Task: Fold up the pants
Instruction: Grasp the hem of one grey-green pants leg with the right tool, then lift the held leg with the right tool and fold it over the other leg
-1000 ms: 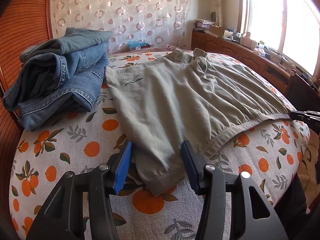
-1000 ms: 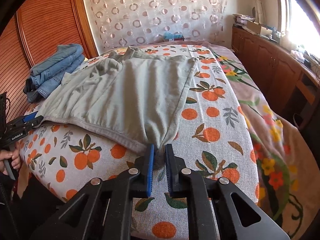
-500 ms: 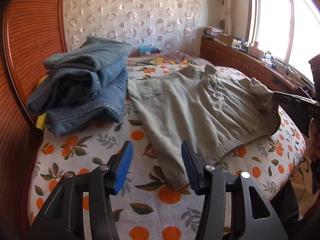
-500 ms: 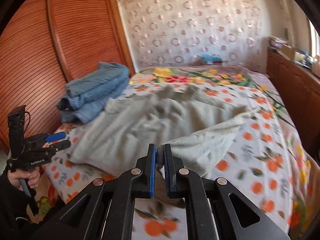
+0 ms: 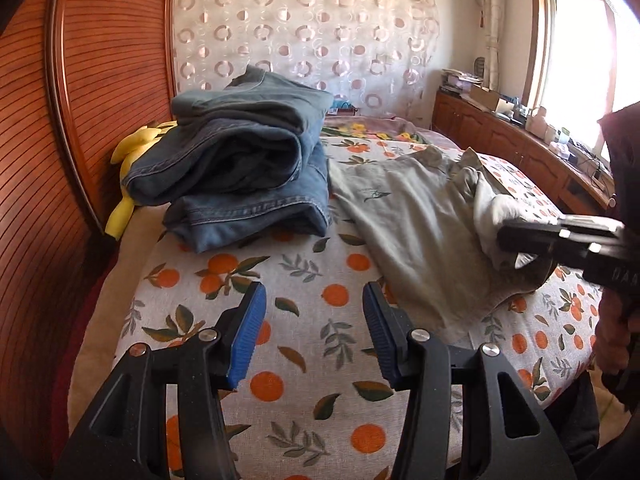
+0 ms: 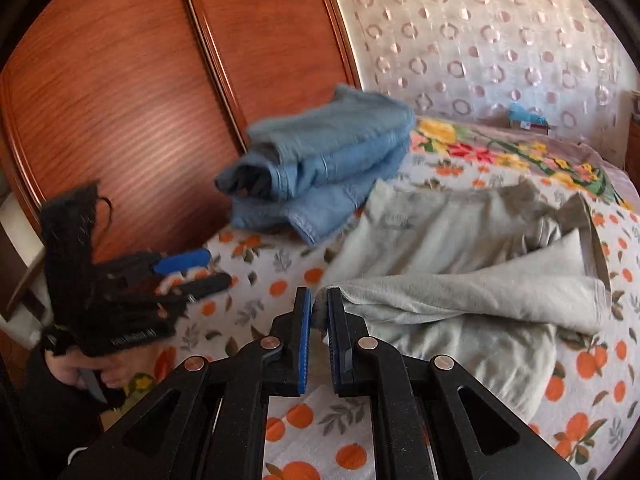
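The grey pants lie spread on the bed, on its orange-print cover, right of a stack of folded jeans. The step in hand looks like the first fold: the right gripper has its jaws narrow and pinched on an edge of the grey cloth, and that edge is lifted and doubled over the rest of the garment, so a pale flap lies across the middle. The left gripper hangs over bare cover at the near left, jaws wide and empty, apart from the near hem of the pants.

The next move, as I judge it, calls for laying the held edge down level with the opposite edge, then letting go and smoothing; the left jaws could pin the near hem so the cloth does not drag.

The jeans stack touches or nearly touches the far left edge of the pants and may crowd the fold. A yellow soft toy sits behind the jeans against the wooden wardrobe. A sideboard runs under the window on the right, well apart.
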`<action>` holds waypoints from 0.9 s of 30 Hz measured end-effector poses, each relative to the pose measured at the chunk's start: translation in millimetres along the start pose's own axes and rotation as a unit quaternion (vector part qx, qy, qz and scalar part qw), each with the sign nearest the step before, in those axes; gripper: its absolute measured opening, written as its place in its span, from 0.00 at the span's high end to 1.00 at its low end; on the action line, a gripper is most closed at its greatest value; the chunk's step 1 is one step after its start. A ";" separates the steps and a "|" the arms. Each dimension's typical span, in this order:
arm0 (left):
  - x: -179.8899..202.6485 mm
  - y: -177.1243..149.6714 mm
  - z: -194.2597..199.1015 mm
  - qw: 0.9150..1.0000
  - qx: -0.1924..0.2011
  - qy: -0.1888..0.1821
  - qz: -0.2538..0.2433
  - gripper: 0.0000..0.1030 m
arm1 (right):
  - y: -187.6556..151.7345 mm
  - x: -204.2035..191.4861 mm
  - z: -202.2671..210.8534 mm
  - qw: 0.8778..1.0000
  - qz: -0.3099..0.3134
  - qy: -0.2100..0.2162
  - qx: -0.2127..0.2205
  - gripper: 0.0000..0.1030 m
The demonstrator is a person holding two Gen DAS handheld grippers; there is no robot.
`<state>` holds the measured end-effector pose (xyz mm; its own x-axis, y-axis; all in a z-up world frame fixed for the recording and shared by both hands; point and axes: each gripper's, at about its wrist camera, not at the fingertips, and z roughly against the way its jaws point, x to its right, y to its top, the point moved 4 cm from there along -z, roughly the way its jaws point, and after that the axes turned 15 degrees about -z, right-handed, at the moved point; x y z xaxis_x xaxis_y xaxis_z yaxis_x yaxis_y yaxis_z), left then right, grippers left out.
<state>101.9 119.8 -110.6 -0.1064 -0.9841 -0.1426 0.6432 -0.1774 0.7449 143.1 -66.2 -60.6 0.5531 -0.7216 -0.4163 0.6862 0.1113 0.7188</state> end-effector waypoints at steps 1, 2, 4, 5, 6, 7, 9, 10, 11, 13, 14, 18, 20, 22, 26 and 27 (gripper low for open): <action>0.5 -0.2 -0.9 1.000 0.000 -0.001 0.000 0.50 | -3.0 5.3 -2.8 1.000 -0.005 -0.005 -0.007 0.90; 1.5 -0.4 -1.3 1.000 0.000 -0.003 0.000 0.50 | 1.9 7.4 -8.9 1.000 -0.009 -0.008 -0.011 0.88; 4.6 0.0 -1.9 1.000 0.001 -0.006 -0.001 0.50 | 2.3 16.2 -8.5 1.000 -0.015 -0.017 -0.013 0.85; 7.2 1.4 -1.9 1.000 0.002 -0.010 -0.003 0.50 | 2.9 18.3 -7.2 1.000 -0.015 -0.022 -0.010 0.81; 9.9 2.3 -2.4 1.000 0.004 -0.013 -0.004 0.50 | 3.1 16.6 -4.5 0.999 -0.015 -0.027 -0.006 0.79; 14.0 4.1 -3.2 1.000 0.005 -0.017 -0.006 0.50 | 3.3 22.2 0.3 0.999 -0.016 -0.035 -0.002 0.76; 20.6 6.7 -4.6 1.000 0.006 -0.025 -0.011 0.50 | -0.2 28.1 11.8 0.999 -0.016 -0.049 0.006 0.74; 24.2 8.3 -5.6 0.999 0.006 -0.029 -0.014 0.50 | -0.6 32.8 15.2 0.998 -0.016 -0.057 0.011 0.73; 29.6 11.0 -7.4 0.999 0.007 -0.033 -0.018 0.50 | -1.8 40.2 20.0 0.997 -0.018 -0.068 0.017 0.73; 36.9 14.7 -10.7 0.999 0.007 -0.040 -0.023 0.50 | -4.9 54.1 30.9 0.996 -0.030 -0.084 0.023 0.72; 42.1 17.7 -12.6 0.999 0.009 -0.045 -0.027 0.50 | -4.8 64.4 34.2 0.994 -0.038 -0.094 0.026 0.72; 54.0 25.9 -16.2 0.998 0.011 -0.060 -0.032 0.50 | -2.1 95.3 42.6 0.989 -0.054 -0.132 0.035 0.71; 59.5 29.9 -18.6 0.997 0.012 -0.067 -0.034 0.50 | -0.8 103.0 47.3 0.987 -0.057 -0.147 0.037 0.70; 64.3 32.8 -20.7 0.997 0.011 -0.073 -0.036 0.50 | -1.7 110.4 58.7 0.984 -0.054 -0.163 0.039 0.66; 74.3 37.4 -26.8 0.995 0.009 -0.089 -0.037 0.50 | 7.4 129.4 46.0 0.979 -0.040 -0.200 0.028 0.63; 75.9 37.2 -28.4 0.995 0.008 -0.090 -0.038 0.50 | 8.6 133.1 42.0 0.978 -0.037 -0.206 0.023 0.63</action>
<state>139.2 38.9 -112.2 -0.2902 -0.9535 -0.0809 0.6166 -0.2510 0.7462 202.8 -190.0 -86.4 0.2594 -0.9415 -0.2151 0.6895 0.0246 0.7239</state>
